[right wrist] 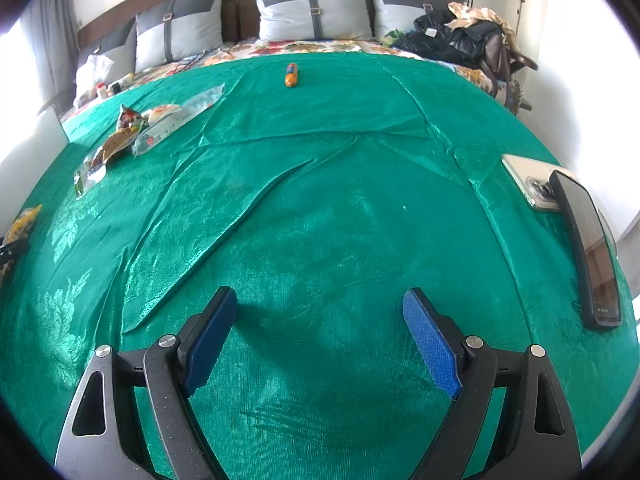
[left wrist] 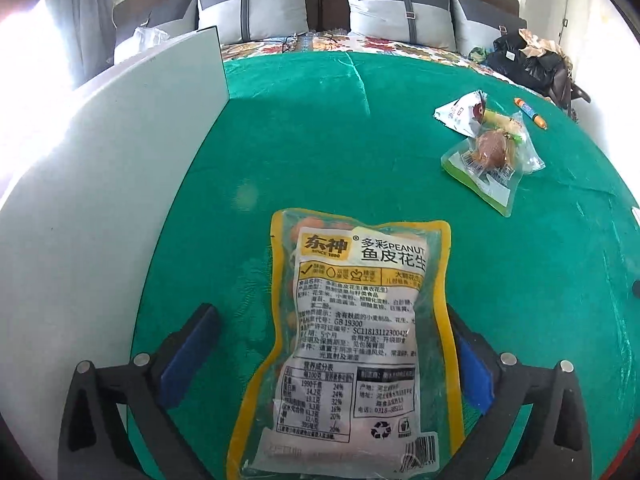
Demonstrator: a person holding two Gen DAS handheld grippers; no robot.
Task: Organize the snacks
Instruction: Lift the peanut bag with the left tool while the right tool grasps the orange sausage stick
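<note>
A yellow-edged peanut snack bag (left wrist: pixel 352 344) lies on the green cloth (left wrist: pixel 400 160) between the open fingers of my left gripper (left wrist: pixel 332 316); the blue pads stand apart from its sides. Several small snack packets (left wrist: pixel 486 140) lie in a pile at the right, also seen in the right wrist view (right wrist: pixel 132 136). An orange sausage stick (left wrist: pixel 530 113) lies beyond them, and in the right wrist view (right wrist: pixel 292 75) it lies far ahead. My right gripper (right wrist: pixel 320 312) is open and empty over bare cloth.
A white box (left wrist: pixel 100 184) stands at the left with its wall along the cloth. Two phones (right wrist: pixel 576 232) lie at the right edge. Pillows (right wrist: pixel 312 8) and a dark heap of bags and clothes (right wrist: pixel 460 36) sit at the back of the bed.
</note>
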